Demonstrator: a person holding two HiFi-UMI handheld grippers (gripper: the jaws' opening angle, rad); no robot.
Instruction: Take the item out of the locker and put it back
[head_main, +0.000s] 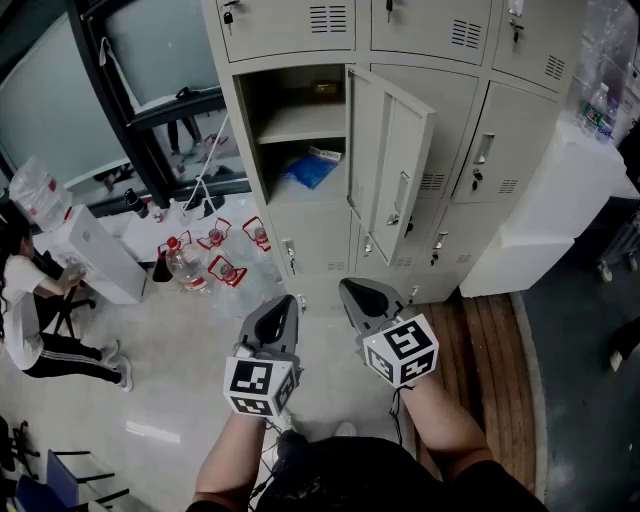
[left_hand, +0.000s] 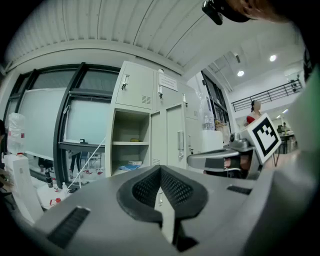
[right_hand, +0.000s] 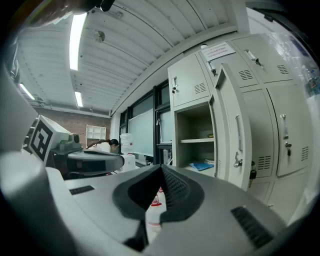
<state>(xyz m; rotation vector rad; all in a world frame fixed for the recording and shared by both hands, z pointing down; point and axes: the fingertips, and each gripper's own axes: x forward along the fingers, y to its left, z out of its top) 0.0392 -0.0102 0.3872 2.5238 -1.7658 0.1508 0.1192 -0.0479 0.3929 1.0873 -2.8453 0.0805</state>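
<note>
Both tongs are clenched on nothing: left gripper, right gripper. At twelve o'clock the blue item lies on the open locker's lower shelf. Only the gripper views catch the paper notice higher up.

The left tongs and right tongs are smooth grey shells with black ribbed pads lining a diamond-shaped hollow. Each carries a white cube printed with black square markers. The person wears a dark top, and a thin dark cable trails below the right cube.
</note>
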